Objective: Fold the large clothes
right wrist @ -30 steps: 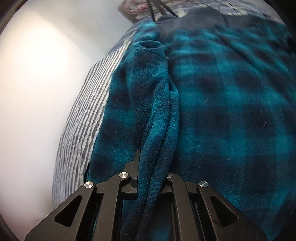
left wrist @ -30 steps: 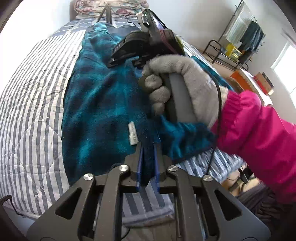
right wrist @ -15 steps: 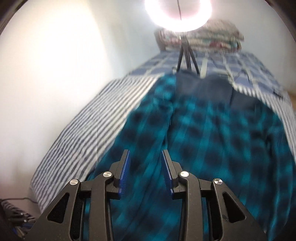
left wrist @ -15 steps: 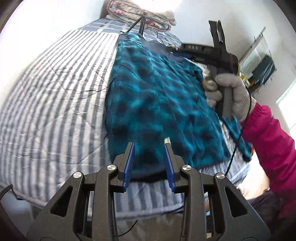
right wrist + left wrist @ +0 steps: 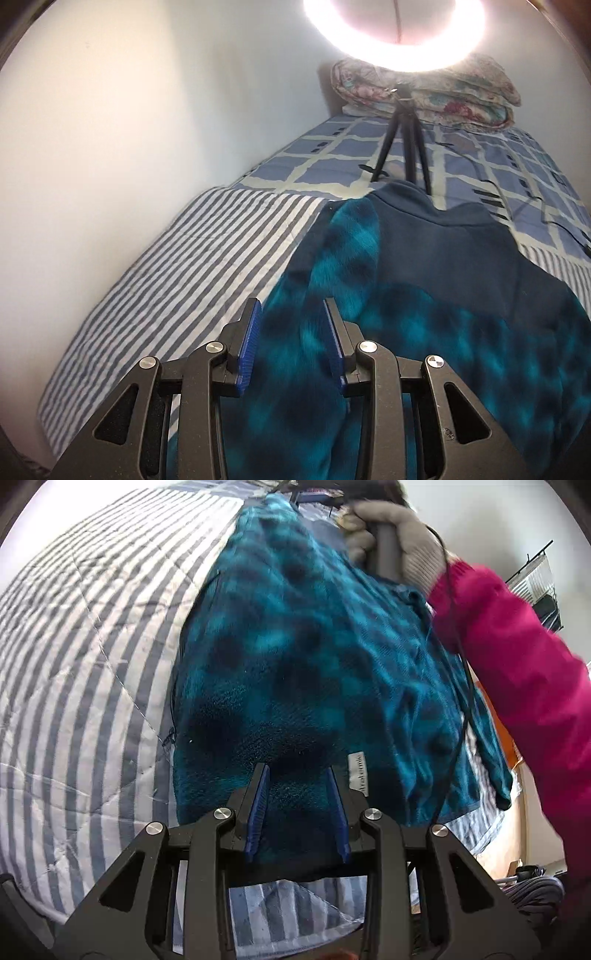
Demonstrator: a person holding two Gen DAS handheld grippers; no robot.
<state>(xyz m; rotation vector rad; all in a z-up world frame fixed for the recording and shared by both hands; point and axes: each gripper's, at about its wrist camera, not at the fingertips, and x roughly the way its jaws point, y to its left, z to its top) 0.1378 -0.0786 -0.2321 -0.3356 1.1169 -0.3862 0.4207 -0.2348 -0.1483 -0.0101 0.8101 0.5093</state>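
Observation:
A teal and dark plaid fleece garment (image 5: pixel 295 635) lies flat along the striped bed cover (image 5: pixel 92 657), with one side folded in over the body. My left gripper (image 5: pixel 296 770) hovers open over its near hem, beside a white label (image 5: pixel 357 773); nothing is between the blue pads (image 5: pixel 258 801). In the right wrist view the garment (image 5: pixel 424 332) shows its dark navy collar end (image 5: pixel 436 243). My right gripper (image 5: pixel 291 302) stands open above the folded-in sleeve, gripping nothing. A gloved hand (image 5: pixel 402 535) in a pink sleeve (image 5: pixel 517 657) holds that gripper's handle.
A ring light (image 5: pixel 395 33) on a black tripod (image 5: pixel 406 140) stands on the blue checked sheet (image 5: pixel 480 158) past the collar. A folded floral quilt (image 5: pixel 461 96) lies at the headboard. A white wall (image 5: pixel 110 147) runs along the bed's left. Cables and floor show lower right (image 5: pixel 532 882).
Both grippers let go of the fleece and opened. The right one rose and pulled back towards the collar end; the left one dropped closer over the hem. The folded-in side now lies flat.

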